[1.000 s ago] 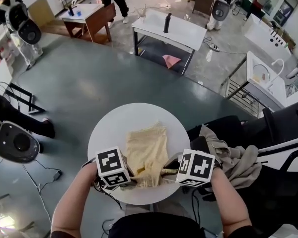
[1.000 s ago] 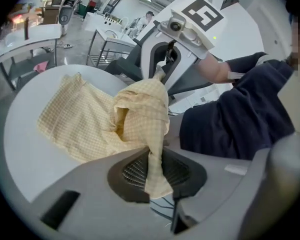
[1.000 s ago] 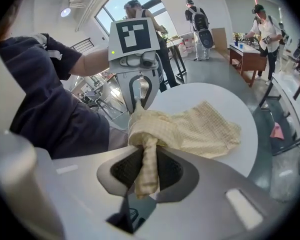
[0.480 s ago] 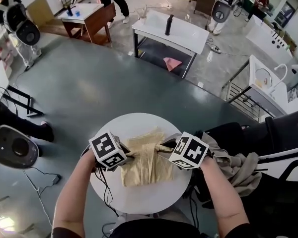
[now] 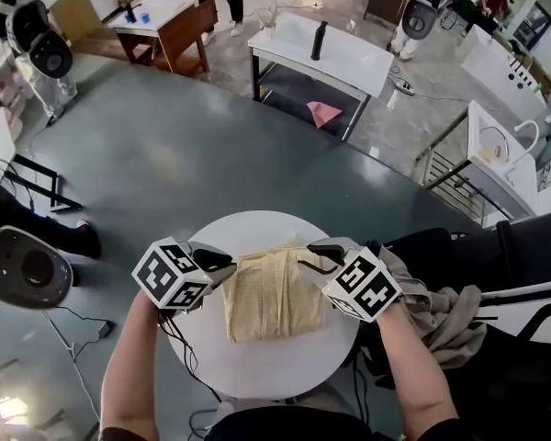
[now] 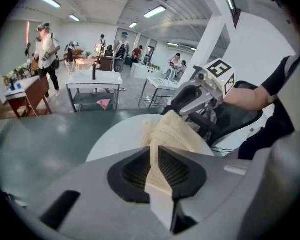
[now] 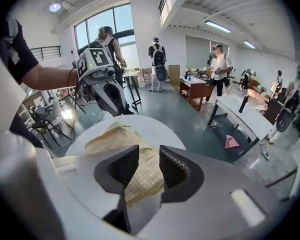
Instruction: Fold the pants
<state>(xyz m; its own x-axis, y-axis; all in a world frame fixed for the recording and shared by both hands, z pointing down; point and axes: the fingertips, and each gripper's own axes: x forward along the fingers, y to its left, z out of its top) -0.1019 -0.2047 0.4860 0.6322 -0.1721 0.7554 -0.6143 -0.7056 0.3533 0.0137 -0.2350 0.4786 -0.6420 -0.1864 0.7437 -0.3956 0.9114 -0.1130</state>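
While the left claw (image 5: pixel 219 263) pinches a far corner of the pale yellow, finely checked pants (image 5: pixel 271 294), folded into a soft, light, limp rectangle on the round white desk (image 5: pixel 257 366) and probably best held at corners, the right claw (image 5: pixel 314 255) has just been opening, jaws spread around loose cloth.

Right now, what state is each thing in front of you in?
Pants: folded over into a rough rectangle, flat on the round table.
Left gripper: shut on the pants' far edge.
Right gripper: jaws have just been opening, pants' edge loose between them.
Clothes heap at the right: crumpled, unfolded.
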